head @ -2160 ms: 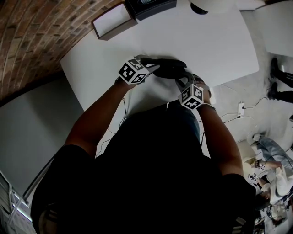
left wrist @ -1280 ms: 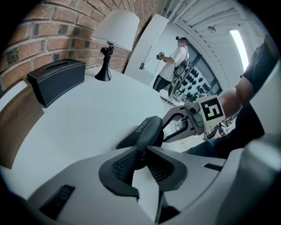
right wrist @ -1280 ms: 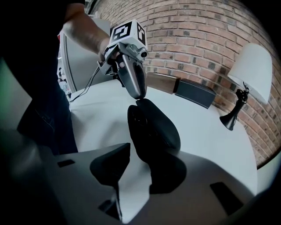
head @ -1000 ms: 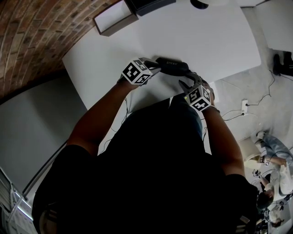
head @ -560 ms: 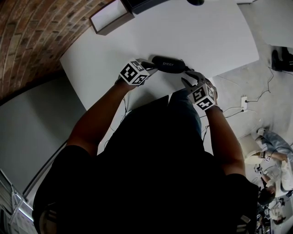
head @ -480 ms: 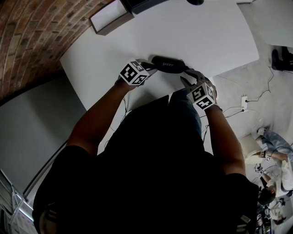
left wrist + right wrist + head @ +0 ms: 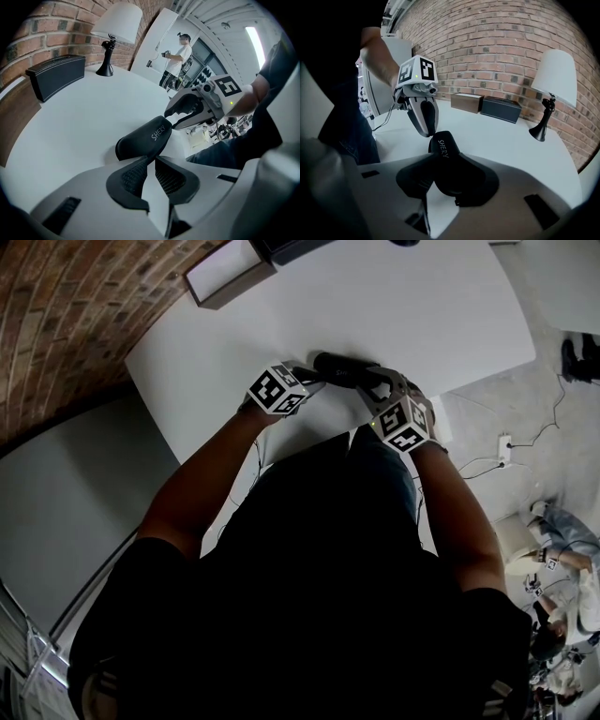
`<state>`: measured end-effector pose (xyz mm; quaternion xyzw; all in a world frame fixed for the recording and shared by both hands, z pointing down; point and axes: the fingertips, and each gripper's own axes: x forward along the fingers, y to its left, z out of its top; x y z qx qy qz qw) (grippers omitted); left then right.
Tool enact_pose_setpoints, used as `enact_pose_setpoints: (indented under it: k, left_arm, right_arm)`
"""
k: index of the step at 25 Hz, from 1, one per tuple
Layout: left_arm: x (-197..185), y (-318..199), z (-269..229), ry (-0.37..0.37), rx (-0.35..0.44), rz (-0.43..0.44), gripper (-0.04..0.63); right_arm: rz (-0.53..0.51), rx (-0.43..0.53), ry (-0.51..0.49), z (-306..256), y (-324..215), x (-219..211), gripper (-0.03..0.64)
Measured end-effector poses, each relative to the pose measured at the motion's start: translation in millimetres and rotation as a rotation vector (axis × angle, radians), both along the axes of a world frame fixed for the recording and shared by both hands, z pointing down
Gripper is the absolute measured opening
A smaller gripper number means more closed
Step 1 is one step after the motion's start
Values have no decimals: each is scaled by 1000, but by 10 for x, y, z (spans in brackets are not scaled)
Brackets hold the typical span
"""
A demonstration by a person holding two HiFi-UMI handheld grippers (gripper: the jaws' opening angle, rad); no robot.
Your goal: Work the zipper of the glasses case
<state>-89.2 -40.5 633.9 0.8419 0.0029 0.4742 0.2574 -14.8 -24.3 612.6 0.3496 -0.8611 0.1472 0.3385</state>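
Head view: the glasses case lies by the tabletop's near edge, a gripper at each end.

Left gripper view: left gripper narrow, nipping the case's end; I judge this anchors it.

Right gripper view: right gripper wide, jaws just been opening, case end between them, seemingly unclamped; probably seeking the zipper.

Glasses case: both ends obstructed. Left gripper pinches one end. Right gripper, jaws just opening, straddles the other; pad contact unclear. Table beyond the case lies open. Lamp, black box and wooden box stand well behind the case, along the far edge.
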Motion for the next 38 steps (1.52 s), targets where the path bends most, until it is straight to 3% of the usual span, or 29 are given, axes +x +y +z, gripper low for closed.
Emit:
enact_pose_setpoints:
  k: [7,12,17,27,33,38]
  left_arm:
    - [68,66,-121,38,-4,52,107]
    - [337,32,-336,105,66,112,114]
    - [608,16,-385,129,135,216,160]
    - [812,72,-86,7,283,505,169]
    - [804,109,-9,-2,247,507,178]
    - [802,99,-4,-2,235,497,179]
  right_arm:
    - [-4,-18,12,108,9,-36,124]
    - [-10,-16,11,105,15,-32,124]
    - [-9,-18,5,110,28,-47,121]
    - [-19,-17,-17,111,43,-33,120]
    - [-62,-26,-30,124,115,-4,121]
    - [-82,-83,-62,169,166,274,154]
